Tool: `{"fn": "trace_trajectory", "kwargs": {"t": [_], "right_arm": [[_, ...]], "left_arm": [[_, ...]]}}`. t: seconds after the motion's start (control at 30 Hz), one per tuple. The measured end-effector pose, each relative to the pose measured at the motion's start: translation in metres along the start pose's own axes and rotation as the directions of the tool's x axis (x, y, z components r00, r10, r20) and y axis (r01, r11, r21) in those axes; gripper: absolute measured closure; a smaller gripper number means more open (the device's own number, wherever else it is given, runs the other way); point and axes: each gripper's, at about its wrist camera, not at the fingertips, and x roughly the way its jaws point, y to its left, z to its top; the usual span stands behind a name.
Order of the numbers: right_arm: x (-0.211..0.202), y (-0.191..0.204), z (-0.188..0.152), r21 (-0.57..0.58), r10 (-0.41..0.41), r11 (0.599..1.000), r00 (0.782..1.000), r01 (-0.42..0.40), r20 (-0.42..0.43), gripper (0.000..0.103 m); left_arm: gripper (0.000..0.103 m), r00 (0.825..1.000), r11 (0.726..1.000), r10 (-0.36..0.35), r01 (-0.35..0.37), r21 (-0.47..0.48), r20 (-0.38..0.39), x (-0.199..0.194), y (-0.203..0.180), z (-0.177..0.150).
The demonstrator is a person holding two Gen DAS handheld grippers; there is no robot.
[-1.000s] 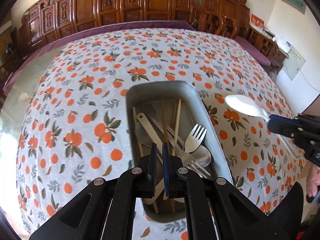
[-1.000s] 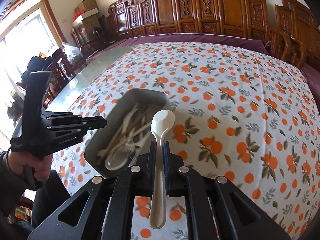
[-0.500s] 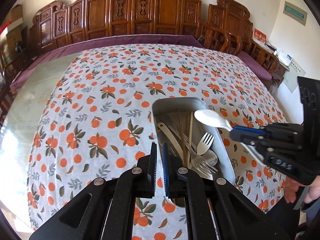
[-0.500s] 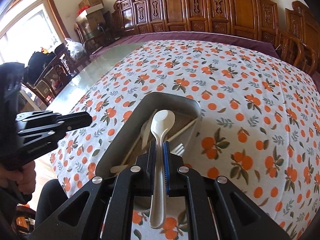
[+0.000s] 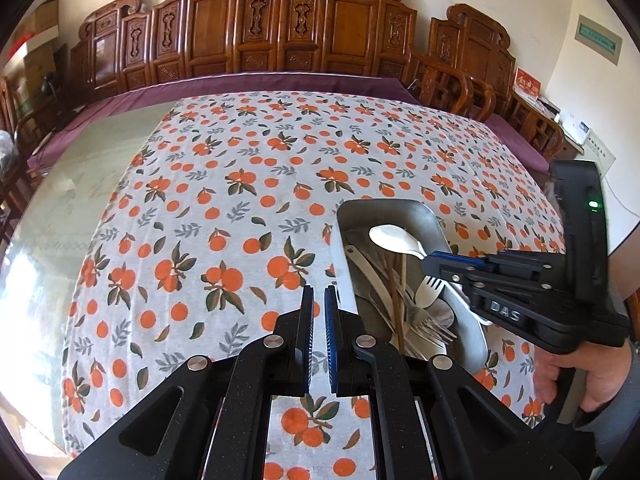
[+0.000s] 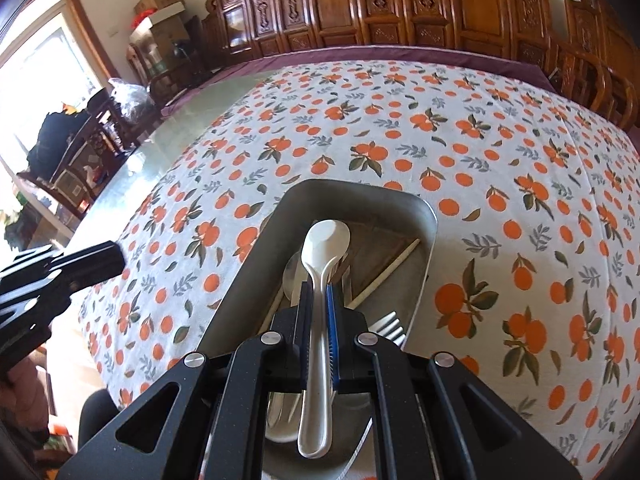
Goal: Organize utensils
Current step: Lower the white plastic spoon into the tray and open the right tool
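Right hand-held gripper (image 6: pixel 319 312) clamps a smooth white plastic spoon (image 6: pixel 320 276) above the rounded metal tray (image 6: pixel 424 216); left hand-held gripper (image 5: pixel 319 312) closed empty

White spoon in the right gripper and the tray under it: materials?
White spoon: likely plastic or melamine; opaque, uniform off-white, soft sheen, could be ceramic. Tray: looks like stainless steel or aluminium; dull grey brushed walls, rounded pressed corners. Right gripper clamps the spoon's handle.

The letters "DAS" stand in white on the black body of the right gripper (image 5: pixel 430 257). A green sign (image 5: pixel 598 39) and a red card (image 5: pixel 527 87) have writing too small to read.
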Motion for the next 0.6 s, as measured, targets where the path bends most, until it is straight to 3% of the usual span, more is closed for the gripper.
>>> {"fn": "trace_trajectory", "kwargs": {"t": [0.6], "right_arm": [[0.029, -0.002, 0.005, 0.084, 0.007, 0.996, 1.0, -0.006, -0.014, 0.092]], "left_arm": [[0.099, 1.0, 1.0, 0.002, -0.002, -0.006, 0.004, -0.006, 0.003, -0.004]]}}
